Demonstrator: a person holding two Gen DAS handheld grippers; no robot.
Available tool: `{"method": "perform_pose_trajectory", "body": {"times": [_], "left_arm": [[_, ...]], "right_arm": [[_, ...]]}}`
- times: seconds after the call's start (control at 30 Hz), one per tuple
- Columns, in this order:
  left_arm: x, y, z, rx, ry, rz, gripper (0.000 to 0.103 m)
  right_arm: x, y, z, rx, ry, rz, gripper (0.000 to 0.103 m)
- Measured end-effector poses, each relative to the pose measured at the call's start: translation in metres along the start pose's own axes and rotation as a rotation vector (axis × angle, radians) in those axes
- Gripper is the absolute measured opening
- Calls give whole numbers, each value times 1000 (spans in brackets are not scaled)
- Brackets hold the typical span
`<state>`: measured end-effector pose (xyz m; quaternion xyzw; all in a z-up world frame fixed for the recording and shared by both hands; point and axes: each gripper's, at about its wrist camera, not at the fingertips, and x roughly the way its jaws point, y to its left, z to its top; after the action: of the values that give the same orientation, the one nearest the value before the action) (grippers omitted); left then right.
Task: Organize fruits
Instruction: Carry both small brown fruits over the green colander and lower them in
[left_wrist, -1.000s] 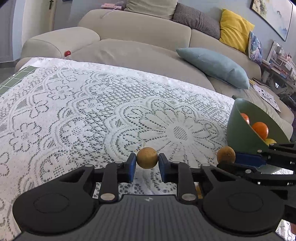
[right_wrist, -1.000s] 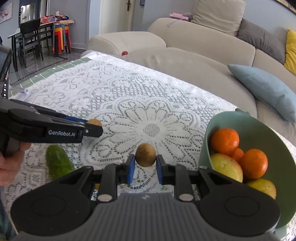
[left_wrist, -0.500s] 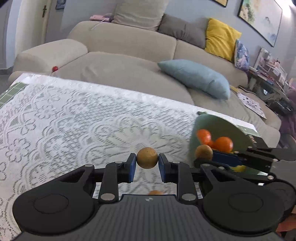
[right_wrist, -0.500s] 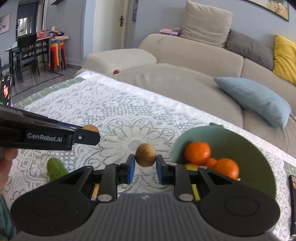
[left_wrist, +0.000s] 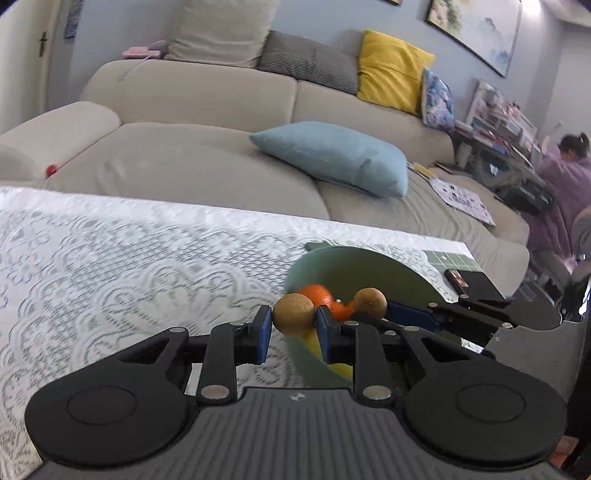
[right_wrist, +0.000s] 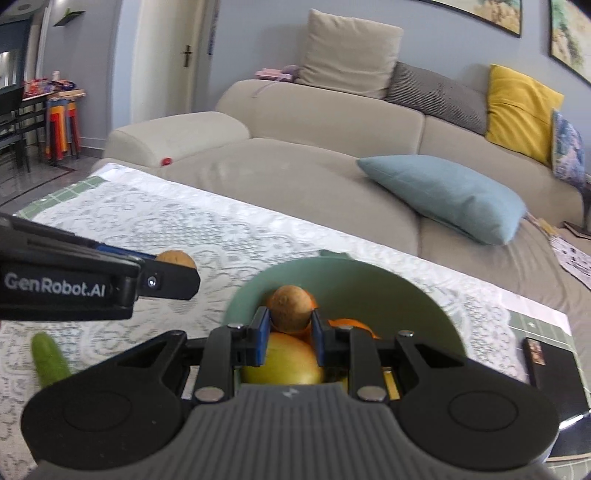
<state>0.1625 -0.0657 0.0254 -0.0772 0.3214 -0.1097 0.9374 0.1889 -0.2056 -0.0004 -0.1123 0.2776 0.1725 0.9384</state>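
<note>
My left gripper (left_wrist: 292, 322) is shut on a small round brown fruit (left_wrist: 293, 318), held above the lace cloth just left of the green bowl (left_wrist: 388, 273). My right gripper (right_wrist: 289, 320) is shut on a second brown fruit (right_wrist: 290, 308) and holds it over the green bowl (right_wrist: 406, 295), above a yellow-green fruit (right_wrist: 284, 363) and oranges (right_wrist: 351, 325). In the left wrist view the right gripper's fruit (left_wrist: 370, 301) hangs over the bowl and an orange (left_wrist: 318, 293). In the right wrist view the left gripper's fruit (right_wrist: 175, 258) shows at the left.
A green cucumber (right_wrist: 50, 360) lies on the lace tablecloth (right_wrist: 155, 221) at the left. A black phone-like object (right_wrist: 554, 373) lies right of the bowl. A beige sofa (left_wrist: 221, 155) with a blue pillow (left_wrist: 332, 155) stands behind the table.
Both grippers have moved right toward the bowl with their fruits. The right gripper's fruit is now over the bowl. The left gripper's fruit has reached the bowl's left rim.
</note>
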Motion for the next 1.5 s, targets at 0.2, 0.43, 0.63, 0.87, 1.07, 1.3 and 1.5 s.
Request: {"method": "perform_pose_trajectory", "body": {"times": [0.2, 0.43, 0.63, 0.87, 1.07, 1.3, 1.5], "left_arm": [[23, -19, 7, 41, 33, -12, 28], [46, -26, 8, 51, 74, -11, 28], [58, -27, 6, 50, 93, -20, 28], [69, -24, 8, 40, 105, -15, 28], [79, -19, 10, 15, 119, -2, 28], [81, -17, 10, 19, 117, 5, 28], [77, -15, 9, 5, 113, 3, 35]], "right_arm": [[10, -17, -3, 22, 18, -51, 20], [27, -24, -6, 18, 42, -92, 20], [31, -24, -5, 12, 31, -96, 20], [36, -18, -6, -40, 16, -120, 20], [40, -19, -6, -31, 11, -117, 20], [42, -20, -5, -7, 23, -97, 21], [38, -20, -4, 4, 27, -104, 30]]}}
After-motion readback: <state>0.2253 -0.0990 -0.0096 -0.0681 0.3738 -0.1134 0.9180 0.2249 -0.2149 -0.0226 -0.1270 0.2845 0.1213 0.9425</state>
